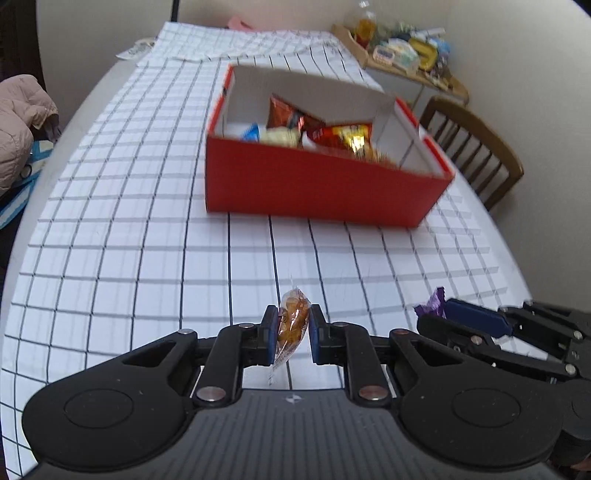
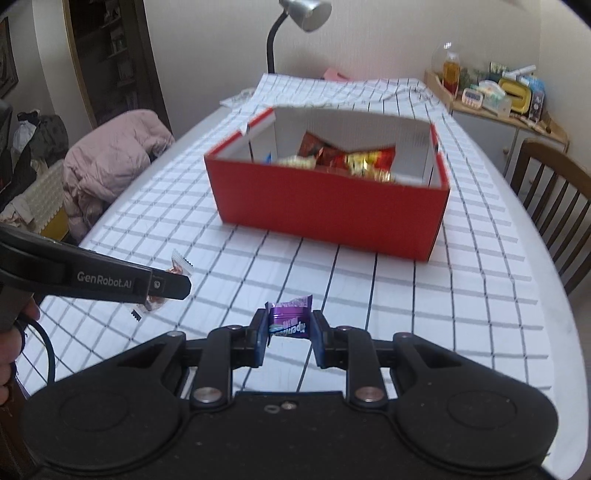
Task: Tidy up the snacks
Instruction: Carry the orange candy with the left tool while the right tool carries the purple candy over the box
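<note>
An open red box (image 1: 314,188) (image 2: 332,214) sits mid-table with several bright snack packets (image 1: 332,134) (image 2: 354,158) inside. My left gripper (image 1: 293,328) is shut on a small clear-wrapped orange-brown candy (image 1: 292,319), held above the checked cloth. In the right wrist view that gripper (image 2: 173,286) comes in from the left with the same candy (image 2: 179,267) in it. My right gripper (image 2: 290,328) is shut on a purple wrapped candy (image 2: 290,323), also lifted off the table. In the left wrist view it shows at lower right (image 1: 443,314) with the purple wrapper (image 1: 432,304) sticking out.
A white cloth with a dark grid (image 1: 147,221) (image 2: 443,277) covers the table. A wooden chair (image 1: 476,147) (image 2: 554,195) stands at the right edge. A pink jacket (image 2: 110,166) lies on a seat at left. A cluttered shelf (image 2: 498,96) and a lamp (image 2: 295,22) stand behind.
</note>
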{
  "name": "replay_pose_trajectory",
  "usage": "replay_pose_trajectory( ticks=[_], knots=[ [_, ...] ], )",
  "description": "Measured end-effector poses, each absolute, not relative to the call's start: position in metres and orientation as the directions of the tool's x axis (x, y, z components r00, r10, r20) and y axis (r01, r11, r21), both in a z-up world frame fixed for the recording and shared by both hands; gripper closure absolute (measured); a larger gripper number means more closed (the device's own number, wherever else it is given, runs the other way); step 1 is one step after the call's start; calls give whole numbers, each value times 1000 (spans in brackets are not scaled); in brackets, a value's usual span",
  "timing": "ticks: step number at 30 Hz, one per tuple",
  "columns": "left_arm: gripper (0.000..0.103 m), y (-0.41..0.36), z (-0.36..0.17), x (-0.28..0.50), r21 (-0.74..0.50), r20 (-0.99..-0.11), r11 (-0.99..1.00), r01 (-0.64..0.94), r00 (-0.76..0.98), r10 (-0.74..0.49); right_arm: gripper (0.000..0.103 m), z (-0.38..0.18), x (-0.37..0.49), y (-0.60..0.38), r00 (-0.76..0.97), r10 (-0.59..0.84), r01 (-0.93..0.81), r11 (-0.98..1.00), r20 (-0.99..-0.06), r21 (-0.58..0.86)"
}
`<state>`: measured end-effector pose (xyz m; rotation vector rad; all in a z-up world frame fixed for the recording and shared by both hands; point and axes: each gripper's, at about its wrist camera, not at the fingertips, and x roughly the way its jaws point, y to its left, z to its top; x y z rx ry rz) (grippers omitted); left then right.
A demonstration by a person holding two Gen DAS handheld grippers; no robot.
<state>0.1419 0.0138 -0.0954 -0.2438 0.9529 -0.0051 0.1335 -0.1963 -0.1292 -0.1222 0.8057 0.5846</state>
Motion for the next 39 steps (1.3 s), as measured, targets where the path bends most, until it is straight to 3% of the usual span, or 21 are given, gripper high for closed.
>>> replay_pose_trajectory(
  ticks=[18, 39],
  knots=[
    [86, 15, -19, 188, -197, -701, 977, -87, 708, -78, 80, -66, 186, -202, 641, 482, -528, 841, -597, 112],
    [86, 14, -41, 298, -160, -768, 979, -122, 639, -46, 80, -96, 301, -202, 600, 399, -461, 881, -693, 108]
  ],
)
